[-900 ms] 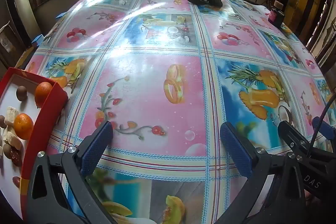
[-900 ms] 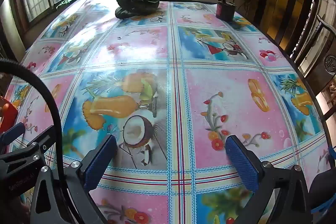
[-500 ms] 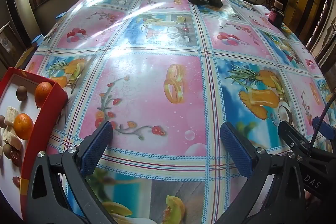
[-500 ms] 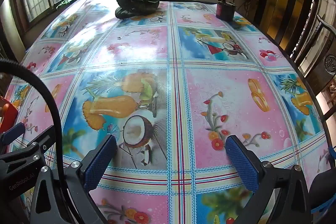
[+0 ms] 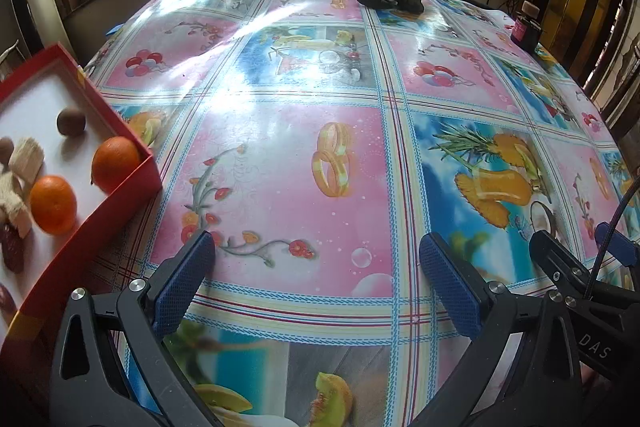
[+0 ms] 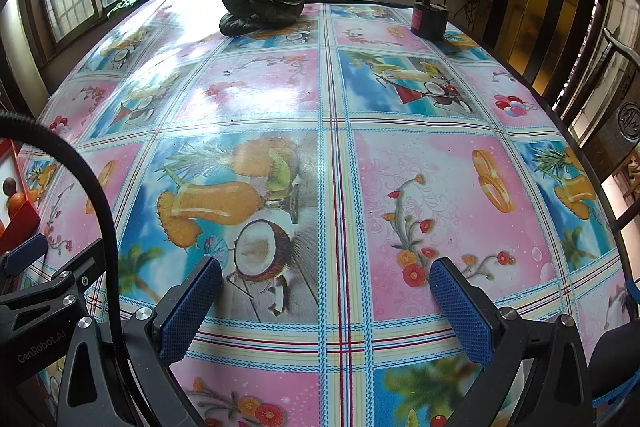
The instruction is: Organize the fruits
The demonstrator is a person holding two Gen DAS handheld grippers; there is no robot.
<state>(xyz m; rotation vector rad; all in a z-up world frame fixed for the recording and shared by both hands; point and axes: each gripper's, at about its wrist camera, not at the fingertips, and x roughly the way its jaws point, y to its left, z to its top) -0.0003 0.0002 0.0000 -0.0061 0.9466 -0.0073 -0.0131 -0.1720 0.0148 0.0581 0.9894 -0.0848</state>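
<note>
A red box (image 5: 120, 199) with a white floor sits at the table's left edge. In it lie two oranges (image 5: 115, 163) (image 5: 53, 204), a brown round fruit (image 5: 71, 121), pale cut pieces (image 5: 26, 159) and dark red dates (image 5: 12, 247). My left gripper (image 5: 316, 283) is open and empty, low over the tablecloth just right of the box. My right gripper (image 6: 326, 301) is open and empty, further right over the cloth; the box's corner (image 6: 18, 223) shows at its far left. The right gripper's side shows in the left wrist view (image 5: 580, 267).
A patterned plastic tablecloth (image 5: 320, 155) covers the table. A bunch of dark leafy greens (image 6: 260, 1) lies at the far edge. A dark jar with a red label (image 6: 428, 17) stands far right. Windows run behind; wooden chairs stand on the right.
The left wrist view has shifted left, so the red box now shows larger and further in. The right gripper has hardly moved. Both stay open.
</note>
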